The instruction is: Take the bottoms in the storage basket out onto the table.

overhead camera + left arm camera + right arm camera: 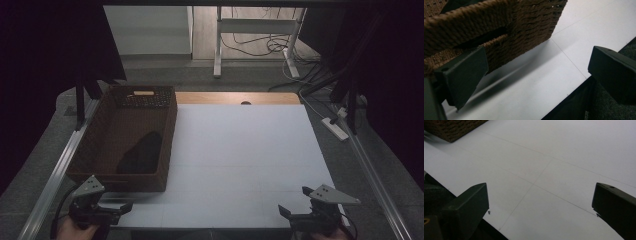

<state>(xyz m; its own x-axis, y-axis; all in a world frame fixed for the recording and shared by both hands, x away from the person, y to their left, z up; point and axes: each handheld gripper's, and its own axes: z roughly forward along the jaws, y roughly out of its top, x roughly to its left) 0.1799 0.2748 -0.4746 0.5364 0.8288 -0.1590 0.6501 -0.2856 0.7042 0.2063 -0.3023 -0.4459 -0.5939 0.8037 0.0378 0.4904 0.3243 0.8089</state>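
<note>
Resting at the table's near edge, the left gripper (122, 207) and right gripper (285, 212) are held with jaws apart and empty, the left just beside the woven basket (165, 150).

Rough woven-fibre basket (125, 131) on a smooth matt white table (240, 155).

Lighting, high view: dim overall; the brightest patch is the floor beyond the table at 12 o'clock, and black surrounds close in at 9 and 3 o'clock. The white table (240, 150) reads grey-blue and even, without glare. Inside the basket (125, 135) a dark shape sits toward 6 o'clock, too murky for me to identify. My left gripper view: the basket casts a soft shadow toward 6 o'clock; my near jaws are blurred. My right gripper view: flat light, jaw edges soft.
</note>
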